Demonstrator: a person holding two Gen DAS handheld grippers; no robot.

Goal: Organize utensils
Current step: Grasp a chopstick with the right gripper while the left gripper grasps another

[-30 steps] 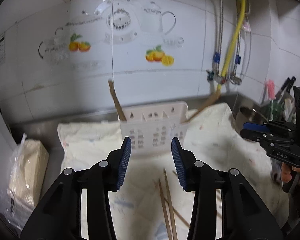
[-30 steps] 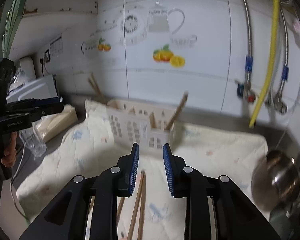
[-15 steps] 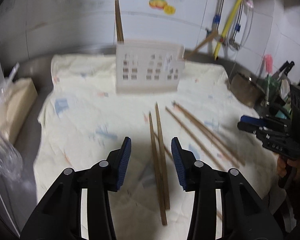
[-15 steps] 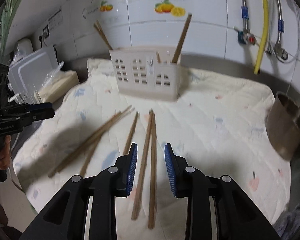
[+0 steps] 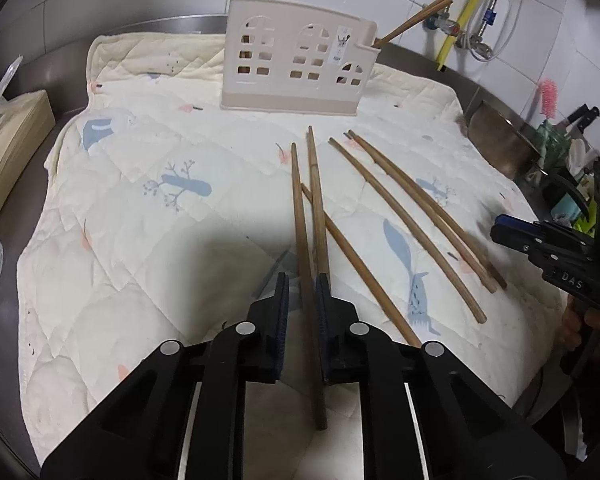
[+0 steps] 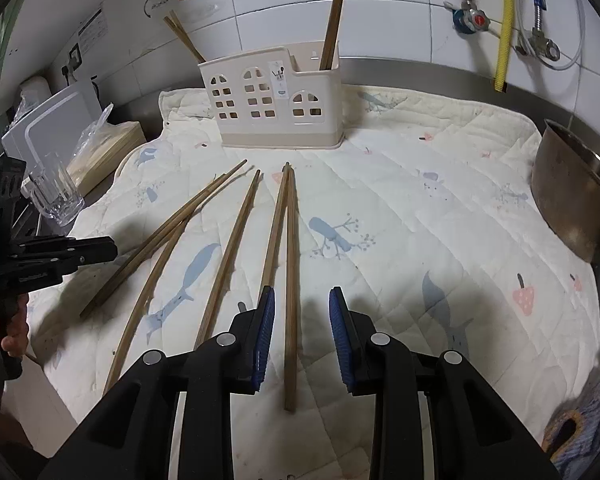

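My left tongs (image 5: 302, 294) are closing around a chopstick (image 5: 305, 240) at frame centre, not yet pinching; my right tongs (image 6: 302, 312) stand spread over another chopstick (image 6: 291, 280).

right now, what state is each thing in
left gripper: closing around a chopstick, not yet gripping
right gripper: open, another chopstick between its jaws
loose chopsticks: lying flat on the cloth
holder: upright, chopsticks standing in it
metal bowl: tilted
glass mug: upright

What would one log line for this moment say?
left gripper: jaws closing around chopstick | right gripper: jaws open over another chopstick
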